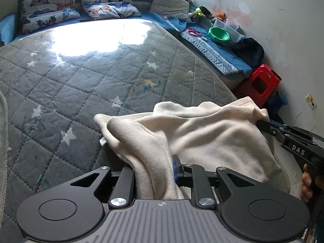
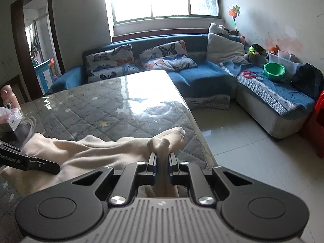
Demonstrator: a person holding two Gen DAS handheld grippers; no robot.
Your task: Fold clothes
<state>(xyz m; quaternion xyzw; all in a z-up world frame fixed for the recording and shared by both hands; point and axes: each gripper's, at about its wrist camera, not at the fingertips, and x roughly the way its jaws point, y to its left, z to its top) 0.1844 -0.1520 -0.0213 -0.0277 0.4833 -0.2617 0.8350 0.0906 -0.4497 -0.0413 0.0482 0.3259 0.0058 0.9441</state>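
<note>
Cream fleece fills the foreground – the garment (image 1: 202, 133) lies bunched at the near edge of the quilted grey mattress (image 1: 81, 77), a fold of it running straight up between the fingers of the left gripper (image 1: 154, 168), which are pressed on that fold. Over on the right, the right gripper (image 2: 162, 162) has its blue-padded jaws nipped together on a bunched ridge of the same cloth, right by the mattress corner. In the left view that gripper's black body reads "DAS" in white, a hand (image 1: 307, 184) wrapped round its handle.

Past the fleece, white stars dot the quilting and window glare washes out the far end. Beyond it – two butterfly cushions (image 2: 110, 60) on a blue sofa (image 2: 202, 77). Along the wall sit a green bowl (image 2: 274, 69), clear tubs, a black bag (image 1: 249, 50) and a red stool (image 1: 261, 81). A pinwheel (image 2: 234, 12) stands in the corner.
</note>
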